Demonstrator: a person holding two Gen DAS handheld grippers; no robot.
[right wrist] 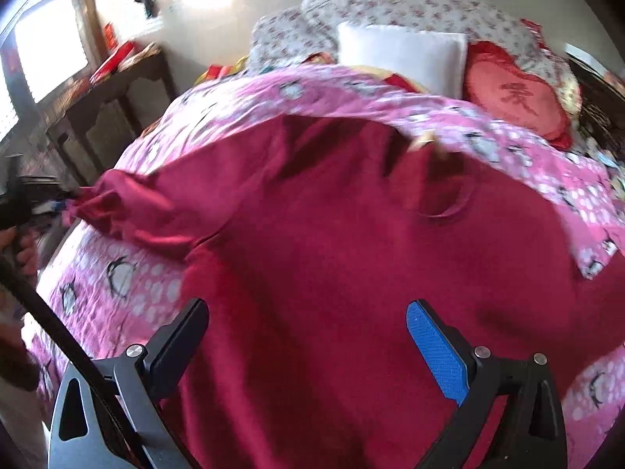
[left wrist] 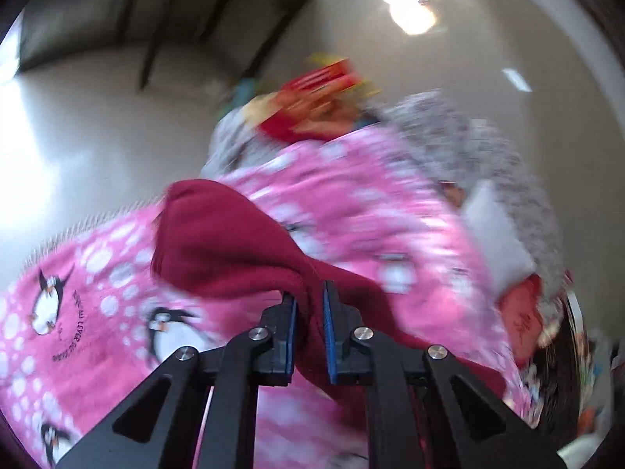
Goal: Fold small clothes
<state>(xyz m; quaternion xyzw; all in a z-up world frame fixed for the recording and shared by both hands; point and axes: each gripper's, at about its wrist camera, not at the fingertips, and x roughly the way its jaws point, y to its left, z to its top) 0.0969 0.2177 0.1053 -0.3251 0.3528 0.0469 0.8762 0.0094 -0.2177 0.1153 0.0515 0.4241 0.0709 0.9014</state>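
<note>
1. At the far left of the right wrist view we see the left gripper, its jaws clenched on the sleeve end of a dark red sweatshirt.
2. In its own view the left gripper has that red cloth bunched between its blue pads.
3. The sweatshirt lies spread across a pink penguin-print blanket on the bed, sleeve pulled out to the left.
4. Our right gripper hangs above the sweatshirt's body, jaws released and wide apart, gripping nothing.
5. Behind the blanket sit a white pillow and, to its right, a red heart-shaped cushion.
</note>
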